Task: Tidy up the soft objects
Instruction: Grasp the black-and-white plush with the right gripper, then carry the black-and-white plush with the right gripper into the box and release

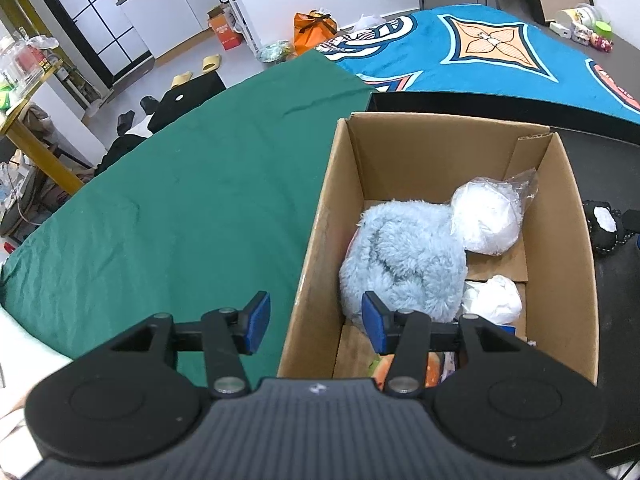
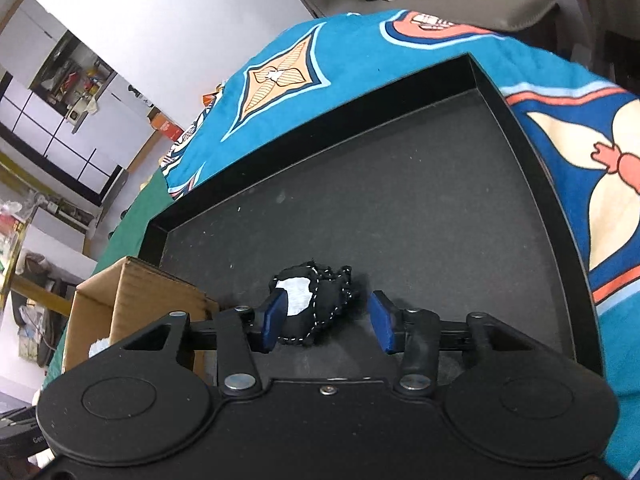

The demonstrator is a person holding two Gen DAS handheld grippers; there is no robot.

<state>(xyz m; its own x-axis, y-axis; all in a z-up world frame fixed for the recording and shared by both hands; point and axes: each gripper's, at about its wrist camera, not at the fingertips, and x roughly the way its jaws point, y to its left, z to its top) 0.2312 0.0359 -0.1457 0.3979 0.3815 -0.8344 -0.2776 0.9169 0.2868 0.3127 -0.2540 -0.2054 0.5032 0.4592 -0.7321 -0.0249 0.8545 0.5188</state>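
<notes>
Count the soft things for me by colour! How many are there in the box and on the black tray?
Light blue: 1, the fluffy plush in the cardboard box.
White: 2, the bagged white ball and the crumpled white piece, both in the box.
Black with a white patch: 1, the small toy on the black tray.
Total: 4

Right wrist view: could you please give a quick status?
Right gripper open around small black-and-white plush in black tray. Left gripper open above cardboard box. Nothing obstructing.
</notes>
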